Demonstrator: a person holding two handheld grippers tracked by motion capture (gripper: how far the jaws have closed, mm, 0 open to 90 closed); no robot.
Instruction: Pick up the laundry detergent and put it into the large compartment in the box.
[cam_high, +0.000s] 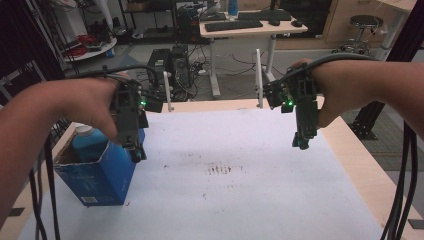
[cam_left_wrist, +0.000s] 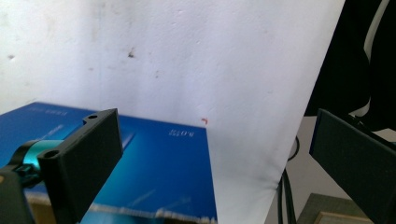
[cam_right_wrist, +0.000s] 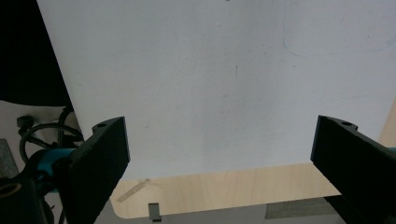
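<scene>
A blue cardboard box (cam_high: 102, 172) stands open at the table's left edge, with a blue bottle (cam_high: 87, 141) upright inside it. My left gripper (cam_high: 136, 152) hangs just above the box's right rim, pointing down, jaws wide apart and holding nothing. In the left gripper view the box (cam_left_wrist: 154, 163) lies below and between the jaws. My right gripper (cam_high: 301, 142) hovers above the table's right side, open, with only the white sheet (cam_right_wrist: 224, 84) between its jaws.
A white sheet (cam_high: 235, 170) covers the wooden table (cam_high: 360, 165) and has dark smudges (cam_high: 225, 169) near its middle. Two white posts (cam_high: 258, 75) rise at the far edge. Beyond are a desk with a keyboard (cam_high: 232, 24) and floor equipment.
</scene>
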